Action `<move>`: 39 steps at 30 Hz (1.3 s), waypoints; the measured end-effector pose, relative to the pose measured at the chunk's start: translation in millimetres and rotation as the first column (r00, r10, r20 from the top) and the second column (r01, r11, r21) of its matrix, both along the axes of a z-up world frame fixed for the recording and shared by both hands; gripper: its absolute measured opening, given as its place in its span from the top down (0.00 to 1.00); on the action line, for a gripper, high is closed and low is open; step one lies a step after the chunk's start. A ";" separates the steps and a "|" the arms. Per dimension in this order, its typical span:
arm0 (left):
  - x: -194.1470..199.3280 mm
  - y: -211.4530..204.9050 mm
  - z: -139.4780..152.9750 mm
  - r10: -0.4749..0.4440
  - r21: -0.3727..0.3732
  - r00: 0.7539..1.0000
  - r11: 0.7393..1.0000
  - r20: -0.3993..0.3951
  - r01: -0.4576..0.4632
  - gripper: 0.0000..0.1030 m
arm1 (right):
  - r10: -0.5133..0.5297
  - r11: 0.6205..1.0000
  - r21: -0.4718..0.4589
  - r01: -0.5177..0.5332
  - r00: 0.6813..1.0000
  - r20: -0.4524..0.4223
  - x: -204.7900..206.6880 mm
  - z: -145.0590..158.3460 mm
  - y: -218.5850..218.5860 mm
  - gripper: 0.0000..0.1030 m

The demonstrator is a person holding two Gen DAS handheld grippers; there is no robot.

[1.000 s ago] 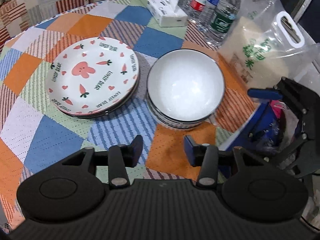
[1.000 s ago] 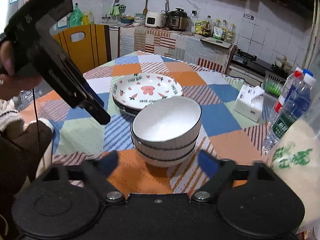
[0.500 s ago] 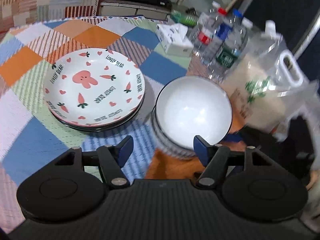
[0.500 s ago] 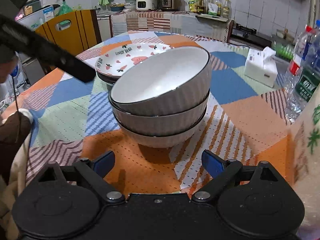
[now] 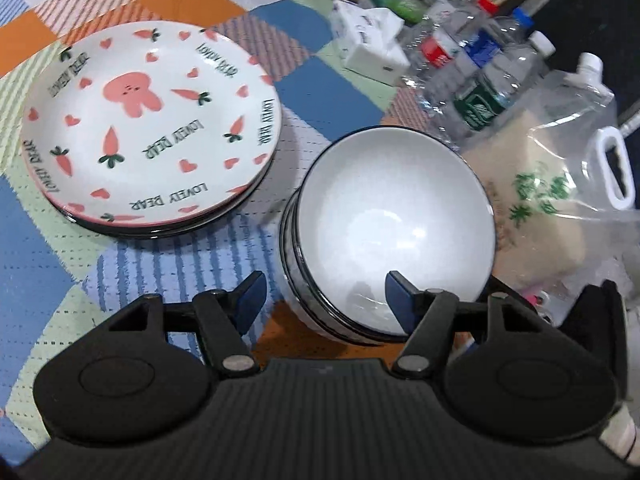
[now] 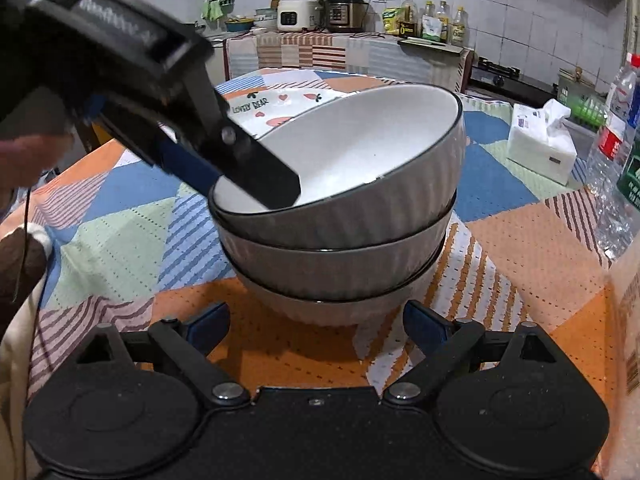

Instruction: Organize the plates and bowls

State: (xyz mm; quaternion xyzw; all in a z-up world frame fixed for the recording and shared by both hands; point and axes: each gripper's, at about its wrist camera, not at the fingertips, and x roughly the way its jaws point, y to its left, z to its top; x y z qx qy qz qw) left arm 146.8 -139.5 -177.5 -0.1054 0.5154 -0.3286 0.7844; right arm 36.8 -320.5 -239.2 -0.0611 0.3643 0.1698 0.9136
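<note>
The left tool (image 5: 322,296) stands partly open, its jaws having just been widening, with the near rim of the top bowl (image 5: 394,222) between the pads but nothing pressed. The right tool (image 6: 316,326) is wide open and empty, low in front of the bowl stack (image 6: 340,240). The likely slip: closing on the thin rim of a tilted top bowl could tip it or drag the whole stack across the table (image 5: 168,264), perhaps into the plates (image 5: 148,128) just beside it. Three bowls sit nested on the orange patch; the plate stack shows at least two rims, the exact count unclear. Three bottles (image 5: 480,80), one tissue box (image 5: 372,48) and one pouch (image 5: 560,168) stand behind.
</note>
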 end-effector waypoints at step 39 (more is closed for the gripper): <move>0.8 14.8 -8.8 0.026 -0.043 0.996 0.999 -0.091 -0.030 0.58 | -0.038 0.996 0.090 0.030 0.996 0.080 6.4 -10.0 3.1 0.06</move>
